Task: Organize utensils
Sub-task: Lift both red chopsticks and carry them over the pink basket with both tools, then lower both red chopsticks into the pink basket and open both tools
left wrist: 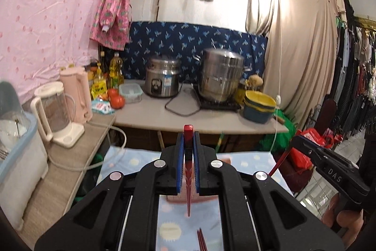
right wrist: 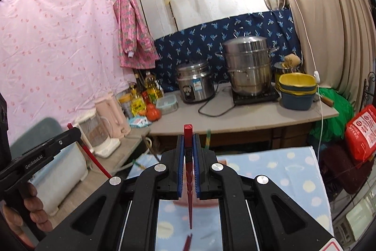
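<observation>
Left gripper (left wrist: 188, 140) clamps one red chopstick (left wrist: 188, 131); right gripper (right wrist: 188, 140) clamps another chopstick (right wrist: 188, 131). Steamer pot (right wrist: 248, 67) at one o'clock, kettle (left wrist: 76, 91) at ten, more chopsticks (left wrist: 201, 240) at six.

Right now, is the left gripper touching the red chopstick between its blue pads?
Touching. The left wrist view shows the left gripper with its blue pads pressed against both sides of the red chopstick, no gap visible.

1. We see a makeshift home kitchen: rice cooker (right wrist: 194, 84) & steel steamer pot (right wrist: 249, 67) on the counter (right wrist: 235, 119) ahead of the claw.
2. Oil bottles (right wrist: 152, 84), kettle (right wrist: 115, 114) ahead-left.
3. Clothes rack (left wrist: 352, 77) far right.
</observation>
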A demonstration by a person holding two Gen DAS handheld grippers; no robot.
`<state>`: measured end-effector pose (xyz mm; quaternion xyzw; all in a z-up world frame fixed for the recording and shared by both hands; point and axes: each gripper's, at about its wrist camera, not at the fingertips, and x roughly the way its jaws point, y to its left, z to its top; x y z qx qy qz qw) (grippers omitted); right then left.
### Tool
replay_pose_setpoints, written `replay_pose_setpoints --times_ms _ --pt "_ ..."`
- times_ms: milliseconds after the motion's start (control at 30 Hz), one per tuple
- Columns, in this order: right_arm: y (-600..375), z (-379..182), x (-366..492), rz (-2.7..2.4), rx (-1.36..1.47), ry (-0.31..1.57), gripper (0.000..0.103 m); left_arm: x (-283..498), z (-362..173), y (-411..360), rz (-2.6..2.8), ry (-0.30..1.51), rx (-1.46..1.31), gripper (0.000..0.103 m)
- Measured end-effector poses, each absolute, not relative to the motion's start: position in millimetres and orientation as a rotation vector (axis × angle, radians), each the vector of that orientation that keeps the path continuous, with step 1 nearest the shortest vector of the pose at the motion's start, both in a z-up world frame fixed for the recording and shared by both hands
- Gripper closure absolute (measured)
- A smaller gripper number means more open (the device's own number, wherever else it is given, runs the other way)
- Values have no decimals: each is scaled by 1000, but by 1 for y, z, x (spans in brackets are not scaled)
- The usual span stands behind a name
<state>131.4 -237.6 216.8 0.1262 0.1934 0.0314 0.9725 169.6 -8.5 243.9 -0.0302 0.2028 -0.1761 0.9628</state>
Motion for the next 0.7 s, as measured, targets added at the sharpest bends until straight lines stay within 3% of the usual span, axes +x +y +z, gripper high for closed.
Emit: replay_pose_setpoints --times_ms 333,700 --pt "-233 237 208 67 293 318 96 235 254 -23 -343 340 -98 96" --pt "-241 140 270 83 441 459 95 291 170 -22 -313 460 -158 96"
